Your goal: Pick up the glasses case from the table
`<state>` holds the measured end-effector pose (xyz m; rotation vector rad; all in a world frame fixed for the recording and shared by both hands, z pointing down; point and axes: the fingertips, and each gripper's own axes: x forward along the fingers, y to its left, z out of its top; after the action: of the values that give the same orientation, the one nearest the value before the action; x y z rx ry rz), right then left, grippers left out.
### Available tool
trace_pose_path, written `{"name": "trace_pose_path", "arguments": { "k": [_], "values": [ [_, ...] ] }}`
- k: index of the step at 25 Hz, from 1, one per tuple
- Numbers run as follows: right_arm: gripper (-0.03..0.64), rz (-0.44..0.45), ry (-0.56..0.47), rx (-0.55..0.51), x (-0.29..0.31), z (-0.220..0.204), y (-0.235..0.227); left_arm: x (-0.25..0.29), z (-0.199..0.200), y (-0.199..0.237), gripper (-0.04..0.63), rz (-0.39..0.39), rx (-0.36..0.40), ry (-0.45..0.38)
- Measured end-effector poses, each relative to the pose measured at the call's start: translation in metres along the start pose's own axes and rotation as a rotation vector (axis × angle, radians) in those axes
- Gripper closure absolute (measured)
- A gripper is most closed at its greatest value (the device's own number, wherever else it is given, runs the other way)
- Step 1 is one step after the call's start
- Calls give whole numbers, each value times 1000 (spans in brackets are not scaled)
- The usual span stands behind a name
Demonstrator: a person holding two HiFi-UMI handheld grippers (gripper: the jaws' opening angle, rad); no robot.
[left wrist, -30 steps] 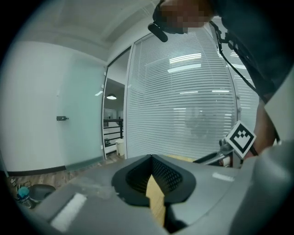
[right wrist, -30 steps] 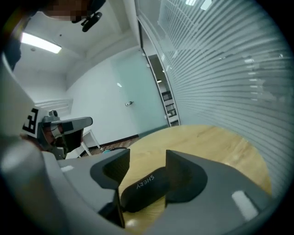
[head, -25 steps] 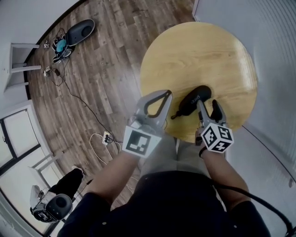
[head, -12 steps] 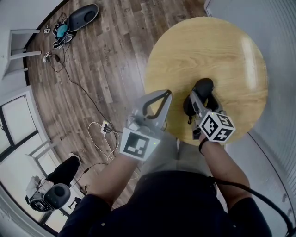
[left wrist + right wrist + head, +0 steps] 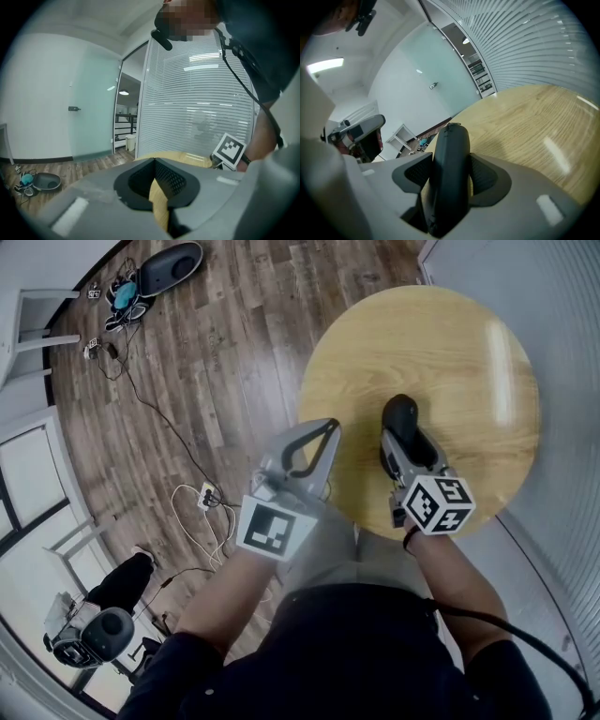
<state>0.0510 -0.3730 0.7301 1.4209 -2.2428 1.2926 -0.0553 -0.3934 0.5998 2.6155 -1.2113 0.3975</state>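
Right gripper view shows the black glasses case [image 5: 451,138] standing lengthwise between the jaws of the right gripper [image 5: 451,165]. The jaws have just been closing, and both ribbed pads now sit against the case's sides, so I read this as a grasp already made. In the head view the case [image 5: 400,416] lies right of centre in the frame, over the near part of the round wooden table [image 5: 450,343], and the right gripper [image 5: 401,448] covers its near end.

The step in hand looks like the end of the grasp and the very start of the lift. The next move calls for a firm squeeze and a straight rise off the table [image 5: 529,117], with the case kept level so that its smooth, rounded shell does not slide out forward.

The left gripper [image 5: 323,427] hangs left of the table's edge over the floor. Its jaws meet at the tips and hold nothing. In its own view the left gripper [image 5: 154,161] shows only a strip of tabletop through the gap behind its tips.

No view settles whether the case's underside has left the wood. The case's near end is covered, and the small loop at its far tip is too small to make out.
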Motion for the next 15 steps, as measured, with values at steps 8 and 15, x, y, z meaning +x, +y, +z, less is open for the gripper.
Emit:
{"name": "trace_pose_path", "arguments": {
  "k": [8,15],
  "values": [
    [364,12,-157,-71,-62,60,26,-11,45,-17,592,-37,90,-49],
    [364,-38,-377,-219,-165,149,66,-50,107,-25,592,4,71,-122]
  ]
}}
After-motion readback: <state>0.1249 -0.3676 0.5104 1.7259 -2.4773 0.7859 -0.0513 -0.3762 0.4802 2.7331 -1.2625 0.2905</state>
